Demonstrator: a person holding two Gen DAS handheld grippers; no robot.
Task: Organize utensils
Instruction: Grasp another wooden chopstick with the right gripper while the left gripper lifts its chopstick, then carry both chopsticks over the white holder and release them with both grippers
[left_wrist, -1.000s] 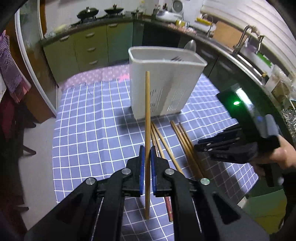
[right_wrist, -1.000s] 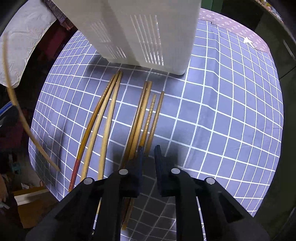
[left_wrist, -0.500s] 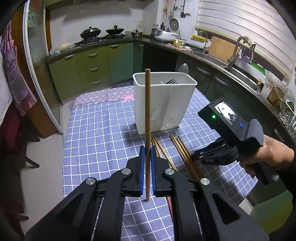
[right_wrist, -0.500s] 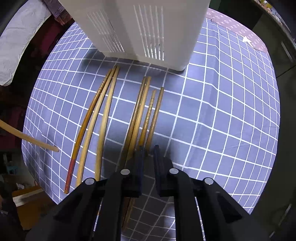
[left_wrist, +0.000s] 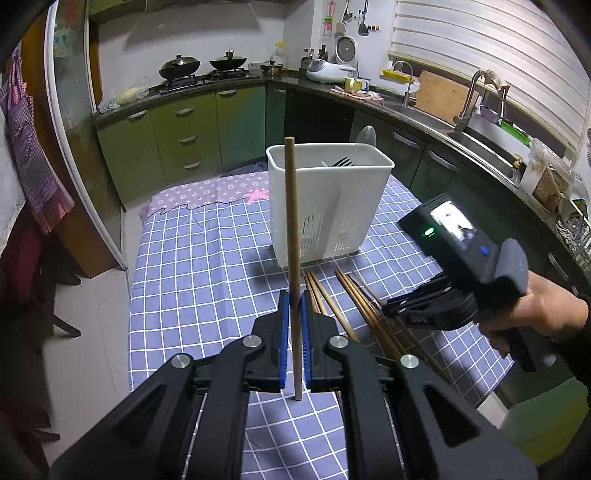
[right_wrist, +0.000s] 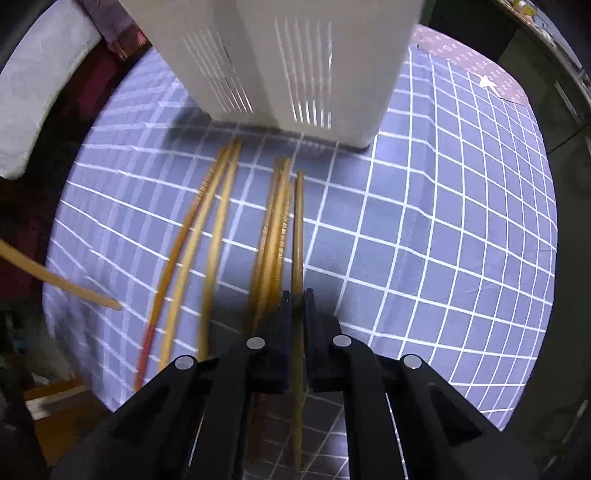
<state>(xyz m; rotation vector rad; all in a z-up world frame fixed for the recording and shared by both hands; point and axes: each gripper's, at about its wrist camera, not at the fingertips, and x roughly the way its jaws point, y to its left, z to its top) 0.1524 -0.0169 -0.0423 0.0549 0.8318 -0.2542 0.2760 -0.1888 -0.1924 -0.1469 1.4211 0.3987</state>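
My left gripper (left_wrist: 294, 308) is shut on a wooden chopstick (left_wrist: 291, 221) and holds it upright above the blue checked tablecloth (left_wrist: 192, 273), in front of the white slotted utensil holder (left_wrist: 328, 206). The holder has a fork and a spoon in it. My right gripper (right_wrist: 297, 295) is low over the cloth and shut on the rightmost chopstick (right_wrist: 297, 229) of a row of several chopsticks (right_wrist: 218, 236) lying before the holder (right_wrist: 295, 62). The right gripper also shows in the left wrist view (left_wrist: 388, 306). The held chopstick's tip shows at the left of the right wrist view (right_wrist: 74, 290).
The table's right edge (left_wrist: 491, 391) is close to the right gripper. Kitchen counters with a sink (left_wrist: 476, 136) and a stove with pans (left_wrist: 203, 66) run behind the table. A chair and hanging cloth (left_wrist: 33, 177) stand at the left.
My left gripper has risen and drawn back with the upright chopstick. My right gripper has moved forward and closed on the rightmost chopstick on the cloth.
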